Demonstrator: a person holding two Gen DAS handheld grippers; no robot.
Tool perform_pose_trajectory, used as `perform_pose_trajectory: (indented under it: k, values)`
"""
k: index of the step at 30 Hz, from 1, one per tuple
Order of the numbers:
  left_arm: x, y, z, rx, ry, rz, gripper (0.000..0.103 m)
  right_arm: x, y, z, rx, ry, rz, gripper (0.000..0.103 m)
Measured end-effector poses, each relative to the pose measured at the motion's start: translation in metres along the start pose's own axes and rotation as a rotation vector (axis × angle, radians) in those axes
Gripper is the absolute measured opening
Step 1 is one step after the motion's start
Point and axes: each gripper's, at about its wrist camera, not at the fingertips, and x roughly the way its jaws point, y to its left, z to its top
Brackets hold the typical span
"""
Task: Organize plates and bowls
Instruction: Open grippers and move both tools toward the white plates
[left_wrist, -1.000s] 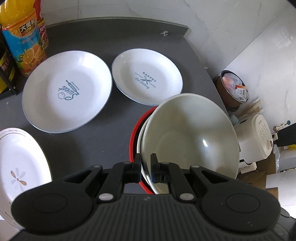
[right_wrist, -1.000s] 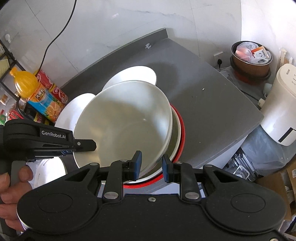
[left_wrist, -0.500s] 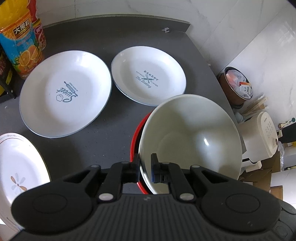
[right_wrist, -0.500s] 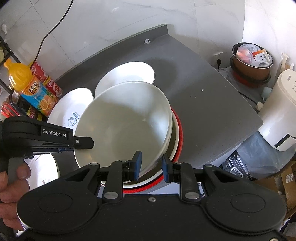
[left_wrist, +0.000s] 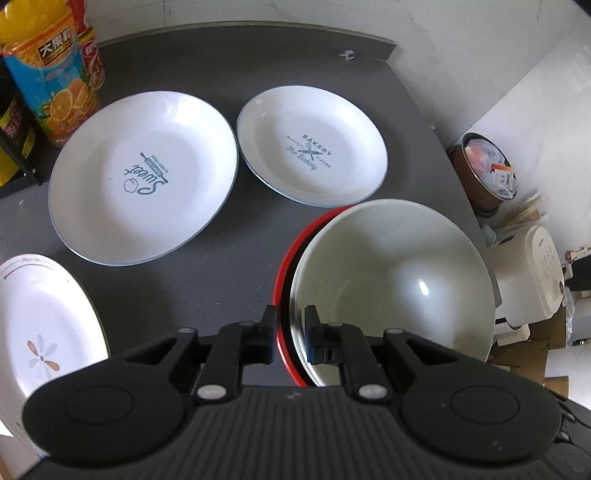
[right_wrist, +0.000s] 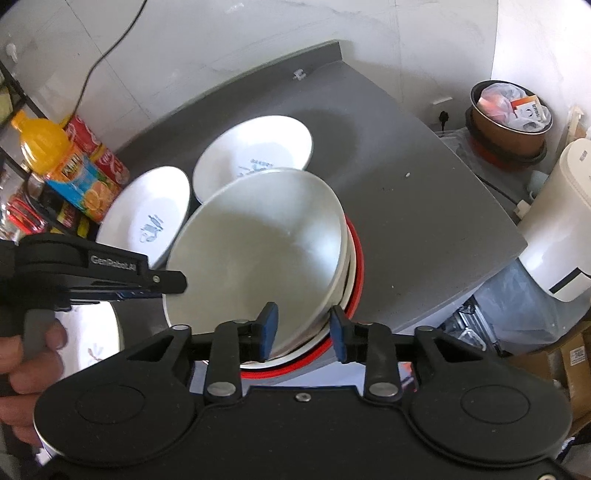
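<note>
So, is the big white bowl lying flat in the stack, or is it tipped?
Tipped. The white bowl leans on the bowls under it; its left rim is raised, pinched by the left gripper.

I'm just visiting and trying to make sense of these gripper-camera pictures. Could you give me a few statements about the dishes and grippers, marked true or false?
1. The white bowl sits tilted above a red-rimmed dish. True.
2. The BAKERY plate is stacked on the Sweet plate. False: they lie side by side on the counter, apart.
3. An orange juice bottle stands beyond the Sweet plate. True.
4. The right gripper is clamped on the bowl. False: its jaws stand open, either side of the rim.
5. The left gripper pinches the bowl's rim. True.
</note>
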Motion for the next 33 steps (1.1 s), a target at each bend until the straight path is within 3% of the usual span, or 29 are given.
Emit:
perform_pose_trajectory:
  k: [6,8,9,16,18,20,26,29,33]
  values:
    - [-0.008,-0.001,0.004,-0.012,-0.024,-0.002,0.012,-0.012,-0.011,0.005,0.007,-0.069,-0.013,0.031]
    - [-0.010,-0.001,0.006,-0.021,-0.034,0.001,0.012,-0.010,-0.017,0.008,0.009,-0.075,-0.009,0.013]
    - [-0.011,-0.001,0.006,-0.025,-0.039,0.003,0.012,-0.008,-0.019,0.009,0.007,-0.073,-0.006,0.011]
    - [-0.015,0.003,0.009,-0.090,-0.055,0.015,0.012,0.003,-0.026,0.011,-0.023,-0.034,0.032,0.011]
    - [-0.019,0.004,0.009,-0.103,-0.068,0.031,0.012,0.003,-0.029,0.015,-0.016,-0.017,0.045,0.013]
    - [-0.025,0.007,0.009,-0.125,-0.079,0.027,0.012,-0.001,-0.031,0.020,-0.019,-0.028,0.077,0.023]
    - [-0.044,0.018,0.006,-0.191,-0.116,0.040,0.013,-0.006,-0.029,0.033,-0.053,-0.050,0.133,0.028]
    - [-0.054,0.026,0.004,-0.219,-0.139,0.057,0.022,-0.008,-0.022,0.039,-0.079,-0.071,0.147,0.032]
    - [-0.067,0.040,0.001,-0.252,-0.184,0.093,0.050,-0.008,-0.013,0.046,-0.093,-0.090,0.165,0.043]
